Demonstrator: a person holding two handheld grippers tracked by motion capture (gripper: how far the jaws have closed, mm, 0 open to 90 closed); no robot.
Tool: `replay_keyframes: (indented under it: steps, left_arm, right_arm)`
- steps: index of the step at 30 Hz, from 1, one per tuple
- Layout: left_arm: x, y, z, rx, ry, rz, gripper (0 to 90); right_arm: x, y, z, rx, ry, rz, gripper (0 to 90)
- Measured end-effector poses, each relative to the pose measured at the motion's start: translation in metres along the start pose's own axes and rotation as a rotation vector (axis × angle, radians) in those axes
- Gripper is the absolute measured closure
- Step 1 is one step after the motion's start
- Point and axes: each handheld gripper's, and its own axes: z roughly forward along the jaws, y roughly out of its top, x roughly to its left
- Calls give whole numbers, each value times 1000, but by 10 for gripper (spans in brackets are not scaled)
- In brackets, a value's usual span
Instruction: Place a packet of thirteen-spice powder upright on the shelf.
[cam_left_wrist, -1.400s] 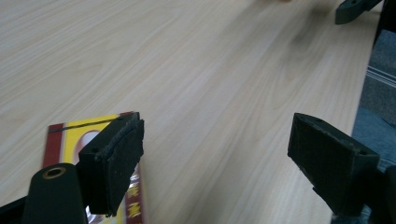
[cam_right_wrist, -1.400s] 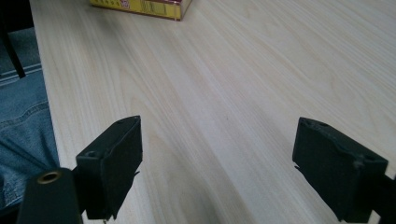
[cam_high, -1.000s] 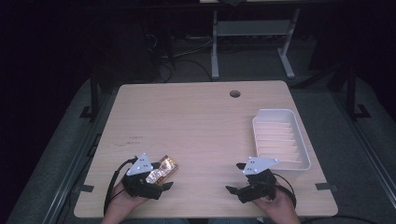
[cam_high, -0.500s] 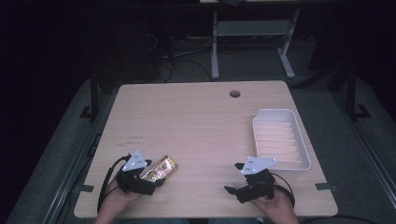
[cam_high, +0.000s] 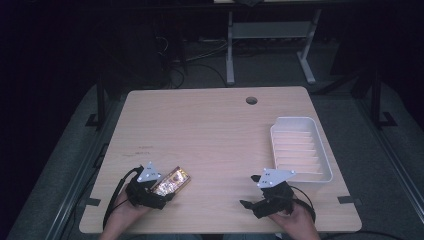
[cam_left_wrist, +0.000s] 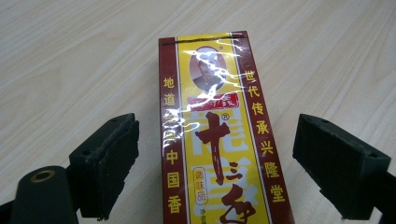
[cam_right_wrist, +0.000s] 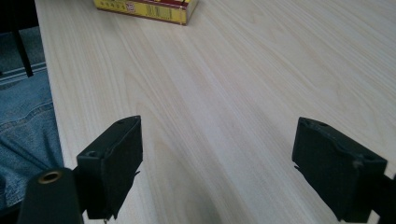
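A red and yellow packet (cam_high: 172, 181) with Chinese print lies flat near the table's front left. My left gripper (cam_high: 161, 196) is at its near end, open; in the left gripper view the packet (cam_left_wrist: 217, 140) runs between the two black jaws with a gap on each side, touching neither. My right gripper (cam_high: 252, 200) rests low at the front right, open, its jaws wide over bare wood (cam_right_wrist: 219, 140). One corner of the packet (cam_right_wrist: 149, 9) shows at the top of the right gripper view.
A white ribbed tray (cam_high: 300, 147) stands at the right edge of the light wooden table (cam_high: 210, 130). A round cable hole (cam_high: 251, 100) is near the back. Blue-jeaned legs (cam_right_wrist: 23, 135) lie below the front edge. Dark floor, cables and a desk frame surround the table.
My left gripper has drawn back toward the front edge and its jaws have opened off the packet, which now lies free. The right gripper has barely moved.
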Motion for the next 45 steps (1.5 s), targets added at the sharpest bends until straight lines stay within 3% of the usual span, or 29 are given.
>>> replay_keyframes:
  steps: [15, 33, 45]
  left_arm:
    - [1, -2, 7, 59, 9, 2, 194]
    - [0, -1, 10, 77, -10, 14, 285]
    - [0, -1, 10, 83, -7, 8, 299]
  right_arm:
    - [0, 0, 1, 3, 4, -1, 155]
    - [1, 1, 0, 1, 14, -1, 184]
    - [3, 1, 2, -3, 23, 3, 187]
